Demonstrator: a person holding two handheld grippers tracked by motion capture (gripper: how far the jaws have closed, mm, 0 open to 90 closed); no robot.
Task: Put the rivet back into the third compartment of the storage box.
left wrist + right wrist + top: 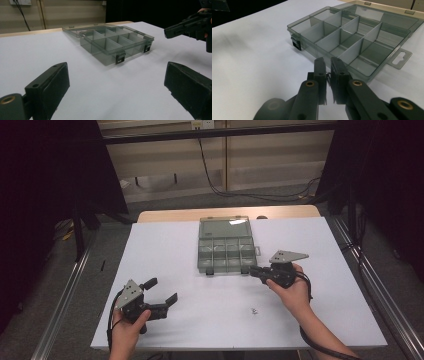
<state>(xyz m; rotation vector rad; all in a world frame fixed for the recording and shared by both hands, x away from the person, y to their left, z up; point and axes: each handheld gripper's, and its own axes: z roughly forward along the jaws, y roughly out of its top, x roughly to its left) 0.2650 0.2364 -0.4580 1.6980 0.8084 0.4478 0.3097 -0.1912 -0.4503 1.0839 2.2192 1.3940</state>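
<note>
Compartment box (224,249) lid open, compartments empty. Right gripper (328,75) pinching small wire piece (328,74); left gripper (116,82) spread, empty.

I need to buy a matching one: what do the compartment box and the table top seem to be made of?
The compartment box looks like smoky see-through hard plastic, glossy: dividers and the table show through its walls. Its latches look like black opaque plastic. The table top looks like a matte white sheet or laminate over a wood-coloured board, judging by its far edge.

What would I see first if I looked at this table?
A see-through box with little compartments sits open in the middle of the white table. The right gripper points at its near corner, pinching something tiny and thin. The left gripper waits wide open at the near left.
</note>
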